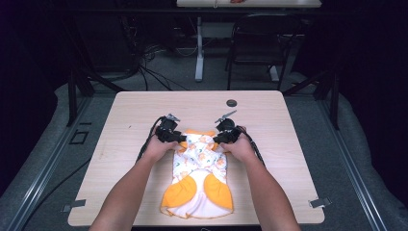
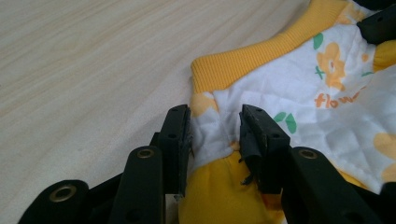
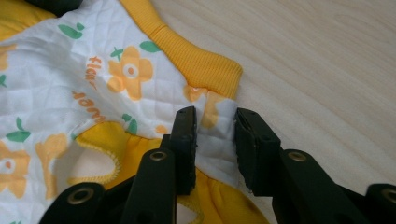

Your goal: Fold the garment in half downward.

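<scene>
While each claw pinches it, the garment (image 1: 198, 173) lies between them.

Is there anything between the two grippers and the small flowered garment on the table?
Nothing visible. The left gripper and the right gripper each have a fold of the flowered garment directly between their jaws, near its yellow ribbed band.

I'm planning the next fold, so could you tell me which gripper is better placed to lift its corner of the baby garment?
Roughly even, slightly the left gripper: the garment bunches deeper between its jaws. The right gripper straddles thinner fabric near the edge.
</scene>
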A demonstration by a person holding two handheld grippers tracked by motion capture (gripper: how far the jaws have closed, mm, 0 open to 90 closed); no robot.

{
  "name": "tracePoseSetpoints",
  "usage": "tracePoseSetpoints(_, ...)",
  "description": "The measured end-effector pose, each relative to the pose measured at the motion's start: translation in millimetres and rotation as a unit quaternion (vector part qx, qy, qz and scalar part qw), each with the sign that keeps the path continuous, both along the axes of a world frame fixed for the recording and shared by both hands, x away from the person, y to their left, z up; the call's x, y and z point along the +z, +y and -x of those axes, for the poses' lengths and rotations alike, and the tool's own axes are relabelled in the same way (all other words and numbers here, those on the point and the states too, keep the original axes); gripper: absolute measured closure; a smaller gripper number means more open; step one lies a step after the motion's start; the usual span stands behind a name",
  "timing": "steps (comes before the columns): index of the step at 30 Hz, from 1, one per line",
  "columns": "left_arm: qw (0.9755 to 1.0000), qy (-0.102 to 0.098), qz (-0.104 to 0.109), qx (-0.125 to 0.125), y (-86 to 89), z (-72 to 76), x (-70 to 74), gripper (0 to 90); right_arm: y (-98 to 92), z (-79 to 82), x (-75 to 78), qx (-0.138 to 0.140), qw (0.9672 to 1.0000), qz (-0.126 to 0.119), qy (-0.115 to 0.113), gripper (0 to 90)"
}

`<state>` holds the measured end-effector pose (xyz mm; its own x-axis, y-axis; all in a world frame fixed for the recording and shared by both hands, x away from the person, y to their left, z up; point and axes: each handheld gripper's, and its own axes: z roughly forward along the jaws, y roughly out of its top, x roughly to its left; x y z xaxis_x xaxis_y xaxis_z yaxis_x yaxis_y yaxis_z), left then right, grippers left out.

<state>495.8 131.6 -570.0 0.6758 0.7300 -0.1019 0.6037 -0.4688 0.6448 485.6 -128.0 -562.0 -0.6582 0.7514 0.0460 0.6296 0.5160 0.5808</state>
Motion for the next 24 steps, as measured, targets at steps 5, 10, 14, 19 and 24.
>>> tracePoseSetpoints(5,1.0000,-0.001,0.000,-0.002,-1.1,0.8,-0.1,67.3,0.0,-0.1,-0.1,0.002,1.0000,0.000,0.006,73.9)
tracePoseSetpoints(10,1.0000,0.003,0.005,-0.001,-2.0,2.0,-0.1,74.5,0.9,0.8,-0.5,0.001,0.9999,0.002,0.010,82.3)
tracePoseSetpoints(14,1.0000,0.003,0.004,0.002,-3.0,2.7,0.0,80.0,2.9,2.0,-0.4,0.000,0.9999,0.006,0.009,87.3)
tracePoseSetpoints(19,1.0000,0.001,-0.005,0.003,-5.1,3.3,1.5,83.5,5.2,3.3,0.4,-0.002,0.9998,0.018,0.001,88.7)
tracePoseSetpoints(24,1.0000,-0.002,-0.005,0.008,-4.9,4.3,3.7,84.9,2.7,4.3,3.4,0.000,0.9998,0.018,0.002,89.1)
